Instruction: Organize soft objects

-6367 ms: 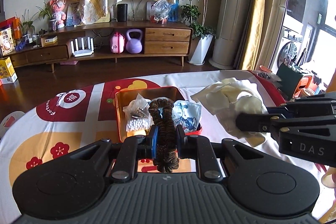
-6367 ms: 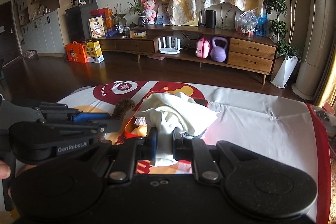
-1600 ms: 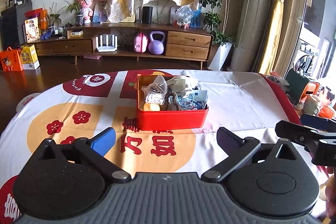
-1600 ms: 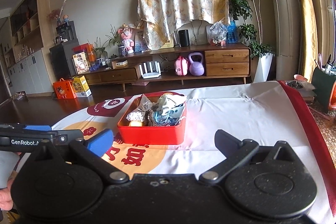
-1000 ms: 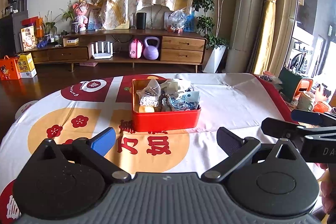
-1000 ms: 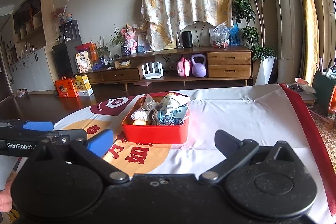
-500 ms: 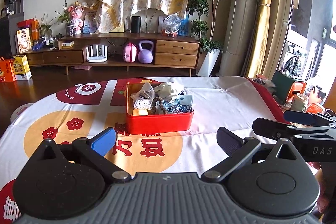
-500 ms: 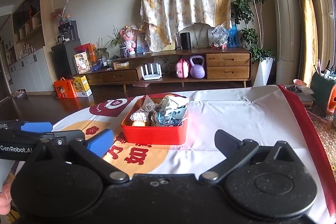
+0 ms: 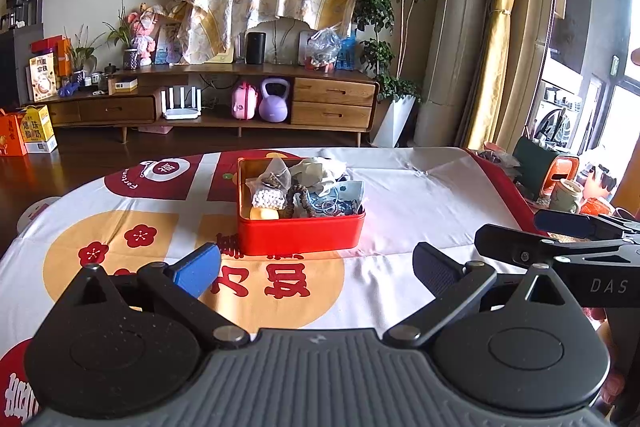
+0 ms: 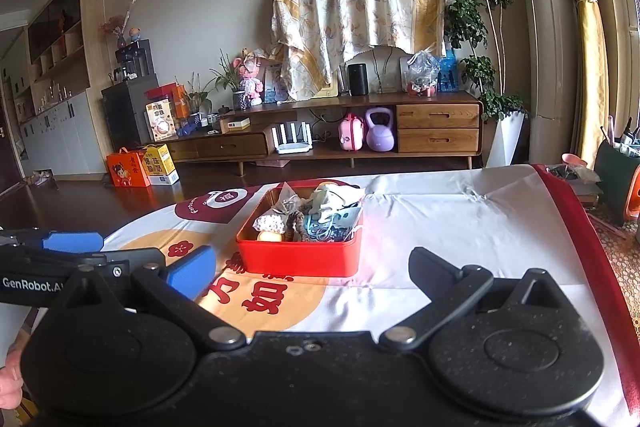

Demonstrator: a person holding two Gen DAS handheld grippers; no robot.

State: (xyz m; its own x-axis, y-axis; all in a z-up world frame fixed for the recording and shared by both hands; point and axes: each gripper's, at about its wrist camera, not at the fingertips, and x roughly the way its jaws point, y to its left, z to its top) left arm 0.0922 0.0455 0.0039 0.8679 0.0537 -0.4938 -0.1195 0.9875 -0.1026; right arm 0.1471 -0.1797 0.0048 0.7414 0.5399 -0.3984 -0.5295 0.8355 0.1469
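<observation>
I hold my left gripper [image 9: 316, 267] and right gripper [image 10: 312, 269] empty, jaws wide. The red tin [image 9: 300, 233] sits at 12 o'clock on the tabletop [image 9: 420, 195], full of soft things. Nothing loose shows; sorting looks done.

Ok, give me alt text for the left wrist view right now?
The open, empty left claw hangs over a red-and-gold printed tablecloth, facing a red rectangular tin packed with soft items. The right claw juts in from the right edge.
</observation>
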